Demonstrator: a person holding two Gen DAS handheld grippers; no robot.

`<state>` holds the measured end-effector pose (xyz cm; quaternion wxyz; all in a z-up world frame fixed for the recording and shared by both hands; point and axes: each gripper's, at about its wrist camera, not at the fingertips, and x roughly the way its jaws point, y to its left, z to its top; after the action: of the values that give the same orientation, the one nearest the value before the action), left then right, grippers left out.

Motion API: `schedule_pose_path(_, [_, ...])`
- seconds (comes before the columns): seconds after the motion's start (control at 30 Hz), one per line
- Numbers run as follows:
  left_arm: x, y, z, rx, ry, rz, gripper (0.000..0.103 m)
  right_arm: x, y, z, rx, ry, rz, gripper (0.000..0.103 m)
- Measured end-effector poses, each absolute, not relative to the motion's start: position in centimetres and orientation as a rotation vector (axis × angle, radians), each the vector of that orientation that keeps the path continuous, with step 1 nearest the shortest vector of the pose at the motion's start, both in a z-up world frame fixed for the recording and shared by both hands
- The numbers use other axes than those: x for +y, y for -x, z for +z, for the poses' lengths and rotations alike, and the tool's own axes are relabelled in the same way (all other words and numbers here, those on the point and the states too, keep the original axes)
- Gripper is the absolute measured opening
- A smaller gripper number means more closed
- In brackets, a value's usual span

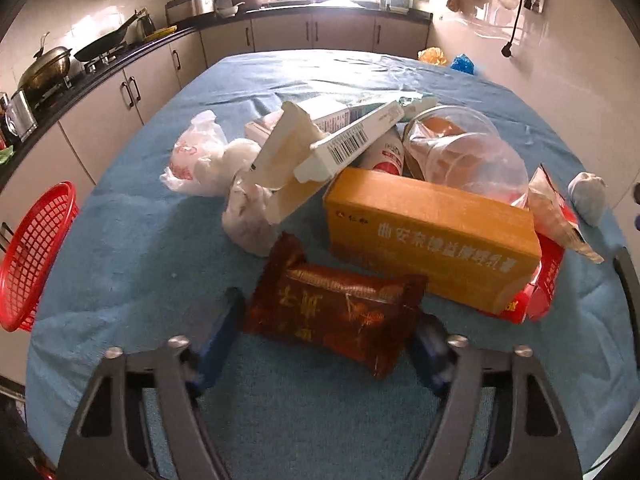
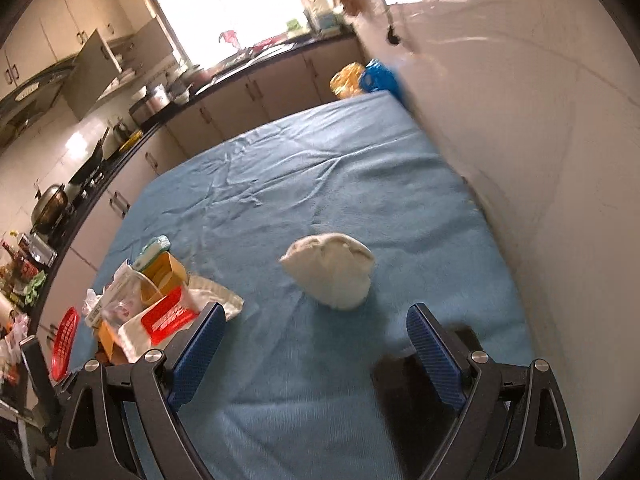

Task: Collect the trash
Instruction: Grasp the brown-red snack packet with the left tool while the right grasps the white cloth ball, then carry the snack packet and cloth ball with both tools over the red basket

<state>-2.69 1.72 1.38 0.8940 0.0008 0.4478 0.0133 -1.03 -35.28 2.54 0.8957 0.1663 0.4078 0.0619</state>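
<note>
A pile of trash lies on the blue cloth [image 1: 132, 240]: a dark red snack wrapper [image 1: 340, 308], an orange box [image 1: 432, 232], a white barcode box [image 1: 352, 144], clear plastic cups [image 1: 468, 152] and white plastic bags [image 1: 200, 156]. My left gripper [image 1: 328, 348] is open, its fingers either side of the near end of the red wrapper. A crumpled white paper ball [image 2: 330, 270] lies apart on the cloth; it also shows in the left wrist view [image 1: 588, 196]. My right gripper [image 2: 316, 344] is open, just short of the ball.
A red mesh basket [image 1: 32, 256] sits at the table's left edge; it also shows in the right wrist view [image 2: 66, 340]. Kitchen counters with pans [image 1: 100, 44] run along the left and far side. A white wall [image 2: 540, 140] borders the table's right edge.
</note>
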Motion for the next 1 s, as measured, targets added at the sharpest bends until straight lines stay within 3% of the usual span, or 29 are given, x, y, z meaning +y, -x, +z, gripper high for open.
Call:
schedule_pose_path(0.03, [1.8, 2.7, 1.4, 0.922, -0.002, 0.031, 0.057, -35.2, 0.0, 2.2, 0.863, -0.343, 0.118, 0.094])
schedule_pose_path(0.07, [1.9, 2.8, 1.5, 0.917, -0.004, 0.033, 0.054, -35.1, -0.7, 2.0, 0.872, -0.346, 0.113, 0.094])
schedule_pose_path(0.2, [2.3, 3.1, 1.7, 0.912, 0.006, 0.005, 0.047, -35.0, -3.4, 0.8, 0.920, -0.357, 0.099, 0.094])
schedule_pose_path(0.3, [2.5, 3.1, 1.7, 0.909, 0.018, -0.009, 0.046, -34.8, -4.6, -0.2, 0.948, -0.347, 0.073, 0.091])
schedule_pose_path(0.33, [2.6, 3.2, 1.7, 0.909, 0.021, -0.011, 0.046, -34.8, -5.0, -0.5, 0.957, -0.343, 0.073, 0.086])
schedule_pose_path(0.4, [3.0, 3.2, 1.7, 0.913, 0.035, -0.019, 0.047, -34.6, -5.3, -1.1, 0.981, -0.344, 0.079, 0.048])
schedule_pose_path(0.5, [3.8, 2.8, 1.8, 0.921, 0.069, -0.035, 0.050, -34.6, -4.8, -1.3, 0.977, -0.361, 0.086, 0.040])
schedule_pose_path(0.73, [4.4, 3.2, 2.5, 0.883, 0.088, -0.057, 0.038, -34.3, -1.0, 0.9, 0.882, -0.385, 0.109, 0.033])
schedule_pose_path(1.0, [5.4, 5.0, 4.2, 0.847, 0.115, -0.086, 0.038, -31.7, 3.6, 4.7, 0.773, -0.353, 0.207, 0.033])
